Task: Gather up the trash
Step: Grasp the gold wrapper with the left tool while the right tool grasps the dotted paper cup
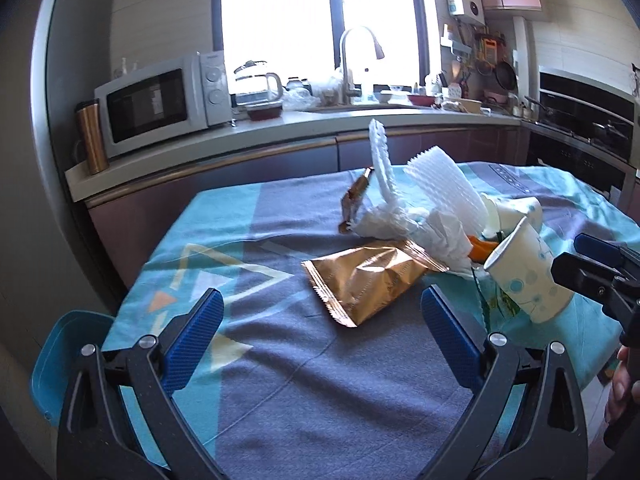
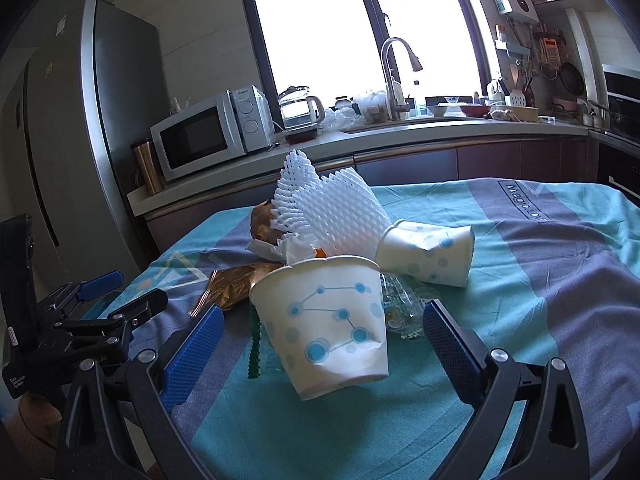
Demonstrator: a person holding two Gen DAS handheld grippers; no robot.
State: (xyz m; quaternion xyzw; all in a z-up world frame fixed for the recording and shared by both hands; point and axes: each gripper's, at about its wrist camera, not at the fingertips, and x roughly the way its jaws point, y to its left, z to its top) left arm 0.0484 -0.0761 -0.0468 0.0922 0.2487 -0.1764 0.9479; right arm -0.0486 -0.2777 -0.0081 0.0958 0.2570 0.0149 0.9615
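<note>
Trash lies heaped on a blue and grey tablecloth [image 1: 280,360]. A gold foil bag [image 1: 368,276] lies flat just ahead of my left gripper [image 1: 322,312], which is open and empty. A white paper cup with blue dots [image 2: 328,320] stands tilted between the open fingers of my right gripper [image 2: 324,340]; it also shows in the left wrist view [image 1: 528,276]. A second cup [image 2: 432,252] lies on its side behind. White foam netting [image 2: 328,212], crumpled tissue [image 1: 384,220], a brown wrapper [image 1: 354,196] and clear plastic wrappers [image 2: 400,304] fill the pile.
A blue bin [image 1: 60,356] sits below the table's left edge. Behind the table runs a counter with a microwave [image 1: 156,100], a copper tumbler [image 1: 92,136], a kettle [image 1: 256,84] and a sink tap [image 1: 352,60]. A fridge [image 2: 80,140] stands at left.
</note>
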